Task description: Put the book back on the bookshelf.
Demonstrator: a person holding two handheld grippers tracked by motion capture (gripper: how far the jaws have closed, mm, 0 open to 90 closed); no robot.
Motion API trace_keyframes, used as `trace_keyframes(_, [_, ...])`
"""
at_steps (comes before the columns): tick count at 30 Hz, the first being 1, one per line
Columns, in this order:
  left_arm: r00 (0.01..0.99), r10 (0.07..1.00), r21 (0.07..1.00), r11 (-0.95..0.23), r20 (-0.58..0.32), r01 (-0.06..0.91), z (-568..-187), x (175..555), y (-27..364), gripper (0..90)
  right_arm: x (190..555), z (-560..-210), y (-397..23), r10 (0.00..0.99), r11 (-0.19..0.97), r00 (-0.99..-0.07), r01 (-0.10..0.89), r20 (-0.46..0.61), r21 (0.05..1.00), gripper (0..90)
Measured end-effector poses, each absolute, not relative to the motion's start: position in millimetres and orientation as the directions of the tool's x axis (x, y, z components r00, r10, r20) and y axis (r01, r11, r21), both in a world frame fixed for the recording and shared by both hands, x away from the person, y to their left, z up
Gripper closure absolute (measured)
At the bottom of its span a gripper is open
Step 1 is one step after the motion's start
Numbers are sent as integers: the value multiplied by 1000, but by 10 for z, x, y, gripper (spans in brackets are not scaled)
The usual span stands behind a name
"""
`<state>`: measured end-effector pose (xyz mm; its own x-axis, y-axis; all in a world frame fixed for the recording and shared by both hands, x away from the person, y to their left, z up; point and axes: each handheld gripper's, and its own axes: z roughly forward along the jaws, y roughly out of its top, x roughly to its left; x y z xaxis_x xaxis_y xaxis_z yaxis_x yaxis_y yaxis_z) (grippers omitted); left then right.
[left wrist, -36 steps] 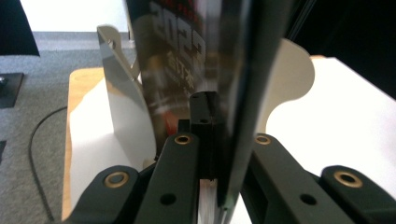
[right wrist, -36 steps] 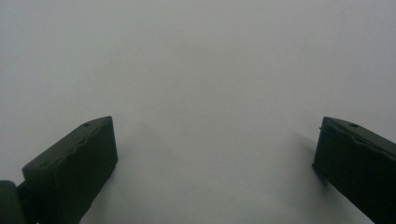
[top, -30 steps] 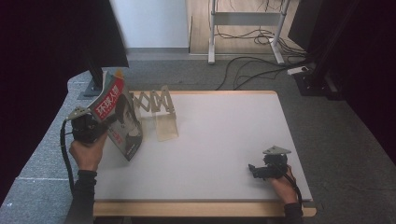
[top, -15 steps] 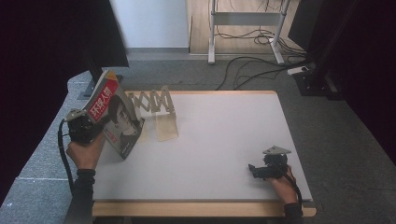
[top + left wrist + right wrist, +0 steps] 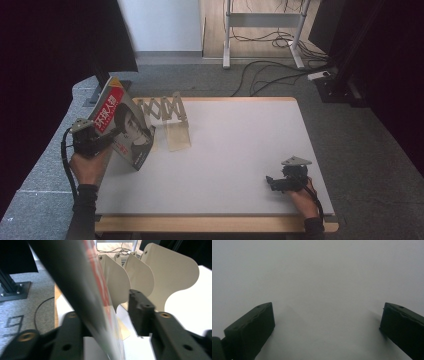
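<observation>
magazine (image 5: 122, 129) standing tilted at table's (image 5: 240, 150) left edge, just beside accordion book rack (image 5: 165, 111), its lower corner seeming to be resting on table. left gripper (image 5: 102, 140) jaws have just been opening, now standing apart with magazine between them, one side lying against it, other clear. placing looking near done; judging release and pulling away are left, and magazine is not sitting between rack's plates. glossy cover, red title band, portrait. right gripper (image 5: 272, 183) idling on table, jaws wide apart, holding nothing.
</observation>
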<state>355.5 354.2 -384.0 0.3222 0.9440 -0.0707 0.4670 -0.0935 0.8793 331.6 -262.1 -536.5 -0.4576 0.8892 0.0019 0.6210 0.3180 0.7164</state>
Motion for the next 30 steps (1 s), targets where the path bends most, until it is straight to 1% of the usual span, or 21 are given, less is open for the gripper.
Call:
trace_keyframes(3, [323,945,876,-114,-49,468,-3841,3471,3530,474,3316,-5365,-2621,889,318,-457,621,2,716,0])
trace_keyframes(7, [335,942,867,-141,-31,478,-3880,3329,3500,366,3316,-5365,-2621,889,318,-457,621,2,716,0])
trace_keyframes(10, [352,936,862,-161,-21,480,-3914,3222,3470,306,3315,-5364,-2620,890,317,-457,622,3,716,0])
trace_keyframes(14, [378,925,859,-165,-35,484,-3961,3089,3410,232,3314,-5365,-2619,890,317,-456,621,2,717,0])
trace_keyframes(18, [394,919,856,-187,-22,482,-4016,2987,3290,119,3314,-5365,-2619,890,317,-457,621,2,717,0])
trace_keyframes(19, [413,910,852,-196,-26,485,-4037,2965,3247,95,3314,-5365,-2619,890,317,-456,621,1,717,0])
trace_keyframes(20, [445,895,851,-202,-40,485,-4053,2945,3214,83,3314,-5365,-2619,890,317,-456,621,1,717,0])
trace_keyframes(24, [515,855,848,-225,-64,480,-4108,2906,3033,73,3314,-5365,-2618,890,317,-456,620,1,717,0])
trace_keyframes(26, [557,826,843,-239,-84,482,-4149,2930,2931,48,3313,-5365,-2618,890,317,-456,620,1,717,0])
trace_keyframes(30, [615,784,827,-292,-80,480,-4270,3022,2693,0,3313,-5365,-2618,890,317,-456,620,0,718,0])
